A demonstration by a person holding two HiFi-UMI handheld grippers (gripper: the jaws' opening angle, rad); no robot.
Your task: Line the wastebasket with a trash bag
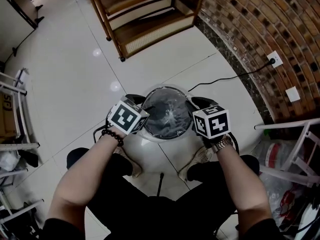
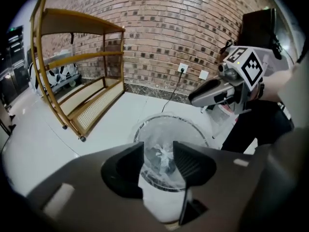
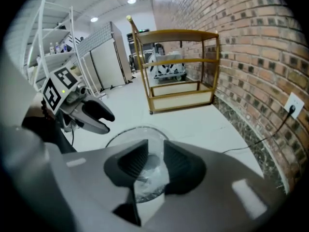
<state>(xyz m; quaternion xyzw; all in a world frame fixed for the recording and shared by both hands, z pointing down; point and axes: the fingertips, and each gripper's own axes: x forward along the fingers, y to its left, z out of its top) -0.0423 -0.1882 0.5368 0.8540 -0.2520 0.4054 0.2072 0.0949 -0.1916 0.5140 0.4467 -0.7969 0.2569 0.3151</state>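
Bare forearms [image 1: 82,184] and dark-clothed knees [image 1: 120,166] fill the bottom of the head view, closest of all, above a glossy white tiled floor [image 1: 75,64]. At the far left stands a white metal rack [image 1: 15,109].

Moving right, a black bead bracelet [image 1: 113,135] circles the left wrist. Just past it, the left gripper [image 1: 137,100] points steeply down at the basket's left edge. In its own view the left gripper [image 2: 158,154] is released. Its jaws stand well apart, nothing is pinched between them, and the basket's mouth shows through the gap.

Beyond, at the top of the head view, a tall wooden shelf unit [image 1: 150,14] stands on the floor.

In the middle, between the two tools, the round white wastebasket [image 1: 165,87] stands upright on the tiles. A clear plastic trash bag [image 1: 170,115] lies inside it, and its crinkled film appears to reach the rim.

The right gripper [image 1: 200,103] hangs over the basket's right edge. The right gripper view shows it [image 3: 155,158] released too, with the jaws closer together than the left pair yet parted. No film is caught between them, as far as can be seen. A metal wristwatch [image 1: 222,144] sits on that wrist.

Further right, a curved red brick wall [image 1: 260,29] carries a white wall socket [image 1: 275,59], from which a black cable [image 1: 225,76] trails toward the basket. A white tube frame [image 1: 295,149] closes the far right.
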